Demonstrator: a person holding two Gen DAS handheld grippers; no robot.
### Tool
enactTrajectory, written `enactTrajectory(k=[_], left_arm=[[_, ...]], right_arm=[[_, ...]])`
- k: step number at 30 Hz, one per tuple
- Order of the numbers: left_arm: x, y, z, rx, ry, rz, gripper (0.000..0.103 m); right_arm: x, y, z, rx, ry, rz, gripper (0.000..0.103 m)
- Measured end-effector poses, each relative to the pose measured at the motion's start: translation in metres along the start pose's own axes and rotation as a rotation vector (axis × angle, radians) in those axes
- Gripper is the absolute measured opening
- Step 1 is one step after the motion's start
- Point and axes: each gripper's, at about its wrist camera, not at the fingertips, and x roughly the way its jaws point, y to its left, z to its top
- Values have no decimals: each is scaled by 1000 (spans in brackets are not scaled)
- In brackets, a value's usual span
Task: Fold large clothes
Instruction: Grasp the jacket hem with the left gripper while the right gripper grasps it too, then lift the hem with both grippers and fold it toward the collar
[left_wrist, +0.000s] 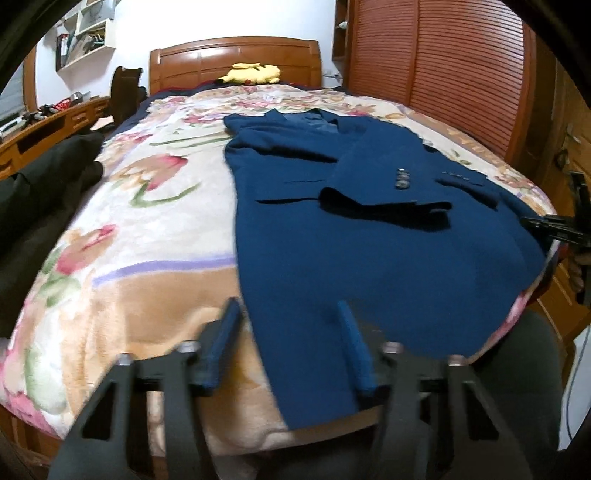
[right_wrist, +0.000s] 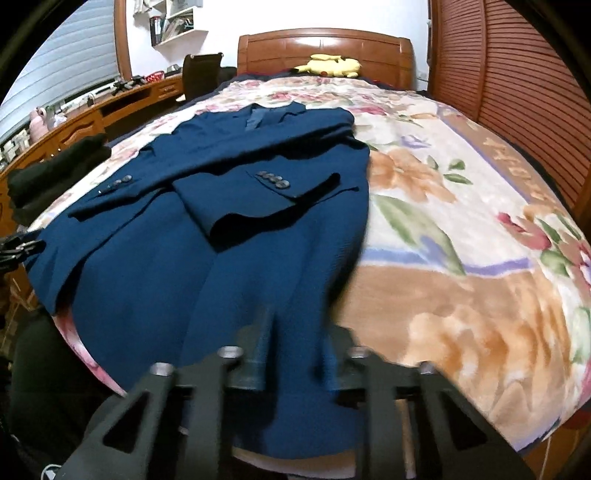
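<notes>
A blue jacket lies flat on the floral blanket of the bed, collar toward the headboard, both sleeves crossed over its chest, hem at the near edge. The left gripper sits at the hem's left corner with its jaws spread, the corner between them but not visibly pinched. The right gripper is blurred, its jaws nearly together, apparently pinching the hem. The step looks like taking hold of the bottom edge at 2 points; next, both grips should be firm before lifting the hem evenly toward the collar.
</notes>
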Motion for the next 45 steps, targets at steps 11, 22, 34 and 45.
enactTrajectory(k=[11, 22, 34, 45], left_arm=[[-22, -7, 12, 17, -62, 7, 7], [-78, -24, 48, 37, -242, -31, 5], [-160, -45, 105, 95, -421, -49, 5], [-197, -37, 159, 108, -527, 10, 5]], right_arm=[[-10, 3, -4, 12, -83, -12, 6], [-44, 14, 12, -11, -185, -4, 5], [-138, 38, 33, -64, -380, 29, 5], [-222, 41, 53, -117, -528, 29, 5]])
